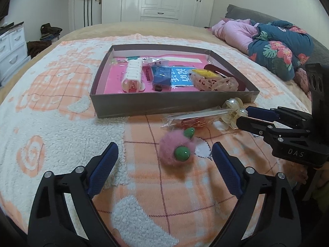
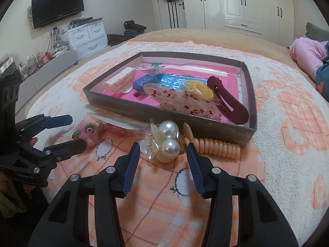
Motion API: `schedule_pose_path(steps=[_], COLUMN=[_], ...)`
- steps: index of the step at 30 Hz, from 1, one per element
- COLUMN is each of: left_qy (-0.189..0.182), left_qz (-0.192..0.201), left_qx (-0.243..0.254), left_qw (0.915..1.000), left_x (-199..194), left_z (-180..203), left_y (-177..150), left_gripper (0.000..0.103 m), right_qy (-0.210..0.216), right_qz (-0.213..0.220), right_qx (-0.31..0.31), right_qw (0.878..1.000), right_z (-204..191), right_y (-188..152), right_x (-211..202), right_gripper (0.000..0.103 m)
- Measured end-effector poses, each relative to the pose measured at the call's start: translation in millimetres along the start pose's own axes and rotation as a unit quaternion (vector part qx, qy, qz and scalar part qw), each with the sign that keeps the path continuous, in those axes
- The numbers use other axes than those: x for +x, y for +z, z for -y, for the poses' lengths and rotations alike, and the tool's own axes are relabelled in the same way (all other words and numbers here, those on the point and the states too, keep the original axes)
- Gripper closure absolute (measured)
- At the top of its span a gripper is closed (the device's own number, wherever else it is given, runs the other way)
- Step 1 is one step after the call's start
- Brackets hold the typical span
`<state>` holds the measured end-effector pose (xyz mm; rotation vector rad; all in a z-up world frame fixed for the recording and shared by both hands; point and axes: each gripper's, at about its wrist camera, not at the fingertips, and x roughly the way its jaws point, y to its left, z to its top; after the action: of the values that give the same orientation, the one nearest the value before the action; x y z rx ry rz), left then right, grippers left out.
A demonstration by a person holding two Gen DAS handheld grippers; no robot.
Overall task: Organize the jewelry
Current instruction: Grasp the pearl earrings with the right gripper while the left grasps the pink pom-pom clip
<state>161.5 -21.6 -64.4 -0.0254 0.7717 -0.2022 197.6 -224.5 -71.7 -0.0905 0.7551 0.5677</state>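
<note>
- Left wrist view: left gripper (image 1: 164,150) is spread wide and holds nothing. A fluffy pink pom-pom hair tie with green beads (image 1: 176,151) lies on the blanket between the fingers, not touching either.
- At 12 o'clock sits the shallow dark cardboard box (image 1: 144,105), already loaded: white ribbed claw clip (image 1: 133,76), small blue box (image 1: 162,77), yellow clip (image 1: 203,72), speckled clear packet (image 1: 213,83).
- Still outside, near the front wall of that box: clear cellophane packet with pinkish wire pieces (image 1: 191,119) at 1 o'clock.
- Right gripper (image 1: 242,116) at 3 o'clock, fingers apart, tips at a translucent pearl piece; no grip can be made out from here.
- Right wrist view: right gripper (image 2: 163,144) is released and empty. A cream hair clip with two large white pearls (image 2: 167,139) sits between its tips at 12 o'clock.
- Peach coiled spiral hair tie (image 2: 218,147) lies at 1 o'clock against the box wall. Dark red oval hair clip (image 2: 228,100) is inside.
- Left gripper (image 2: 68,130) at 9 o'clock, unclenched, straddling the pom-pom tie.
- Judgement: over halfway; four items left on the blanket.
</note>
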Motion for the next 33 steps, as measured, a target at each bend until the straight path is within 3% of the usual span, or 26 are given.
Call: schedule_pose_path(steps=[13, 22, 29, 33], left_qy=[-0.005, -0.009, -0.007, -0.010], left_qz=[-0.009, -0.015, -0.019, -0.017], left_qx=[0.003, 0.008, 0.018, 0.023], left_qw=[0.9999, 0.9998, 0.9996, 0.9996], left_x=[10, 16, 18, 14], left_z=[4, 9, 11, 12], left_y=[1, 3, 2, 1], left_gripper=[0.028, 0.041, 0.075, 0.079], right_qy=[0.008, 0.023, 0.030, 0.033], right_qz=[-0.006, -0.002, 0.004, 0.004], right_qx=[0.010, 0.008, 0.016, 0.021], right_qw=[1.000, 1.000, 0.999, 0.999], right_z=[4, 2, 3, 4], right_y=[5, 7, 6, 5], right_x=[14, 10, 3, -2], right_gripper=[0.068, 0.068, 0.068, 0.068])
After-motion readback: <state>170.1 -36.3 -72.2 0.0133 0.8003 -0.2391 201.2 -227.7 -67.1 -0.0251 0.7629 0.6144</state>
